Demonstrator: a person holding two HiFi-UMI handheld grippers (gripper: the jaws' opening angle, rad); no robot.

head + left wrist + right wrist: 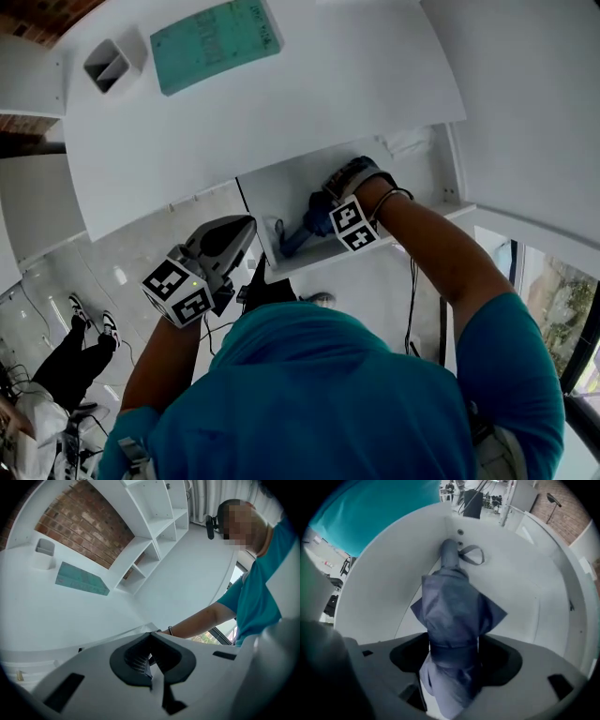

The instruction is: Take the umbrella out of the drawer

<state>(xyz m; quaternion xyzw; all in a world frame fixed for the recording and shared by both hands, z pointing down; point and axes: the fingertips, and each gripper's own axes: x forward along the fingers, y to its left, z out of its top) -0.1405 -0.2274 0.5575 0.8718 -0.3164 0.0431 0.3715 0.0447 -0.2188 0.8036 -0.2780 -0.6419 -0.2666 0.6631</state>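
The white desk (281,103) is the biggest thing here, a smooth, matte top with a curved front edge. Its drawer (291,192) stands pulled out below that edge, so the inside can be reached from above. The drawer is a shallow white box with plain, hard walls and a bare floor. The umbrella (302,234) lies inside it, near the front left corner and slanted across the floor. It is a folded compact one in dull blue-grey cloth, soft and creased, with loose flaps that stick out like points above a band cinching its middle. The right gripper (323,211) reaches down into the drawer, and its dark jaws are clamped on the umbrella at that band. This is probably the firmest place to hold such loose fabric. From the right gripper view the rounded handle (449,555) points away towards the drawer's far wall, with a thin wrist loop (472,555) lying flat beside it. Judging from this, the grasp is made and the lift out comes next. The left gripper (234,232) hangs outside the drawer to its left, jaws pressed together with nothing between them, seemingly kept clear of the work. On the desk sit a flat green pad (214,42) and a small white square holder (112,64), well apart from the drawer.
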